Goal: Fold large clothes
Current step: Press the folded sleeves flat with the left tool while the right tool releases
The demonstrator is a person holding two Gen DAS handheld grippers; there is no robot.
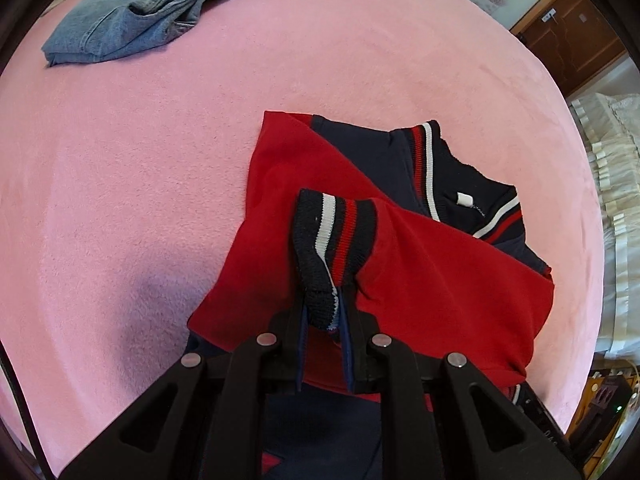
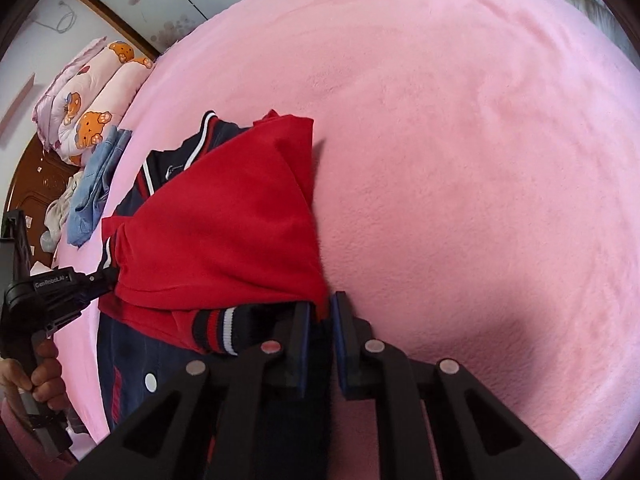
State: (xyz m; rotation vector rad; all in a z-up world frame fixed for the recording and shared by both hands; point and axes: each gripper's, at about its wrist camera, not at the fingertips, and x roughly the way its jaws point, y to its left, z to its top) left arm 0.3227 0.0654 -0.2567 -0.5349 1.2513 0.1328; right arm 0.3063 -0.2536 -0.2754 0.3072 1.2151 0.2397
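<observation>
**Red and navy jacket mid-fold on the pink bed, both claws pinching fabric**

So the jacket (image 1: 400, 216) lies on the pink blanket (image 1: 140, 200), collar away from the cameras, with a red sleeve folded across the navy body. The left gripper (image 1: 325, 308) has its jaws pressed together on the striped cuff (image 1: 332, 232), the navy, white and red ribbed bit. In the right wrist view the right gripper (image 2: 323, 312) is nearly closed, nipping the corner of the red sleeve (image 2: 224, 216) right at its tips. A second striped cuff (image 2: 216, 330) pokes out just below the red fabric there.

Other stuff around: folded jeans (image 1: 148, 12) sit well apart at the far side of the blanket, and bear-print pillows (image 2: 92, 96) are stacked just past them in the right view. White frilly bedding (image 1: 612, 208) is off the blanket's edge.

Writing-wise, the left tool's body reads "GenRoboAI" (image 2: 50, 282), with a hand (image 2: 36, 376) gripping its handle. A white neck tag (image 1: 464, 199) shows inside the collar, too small to read.
</observation>
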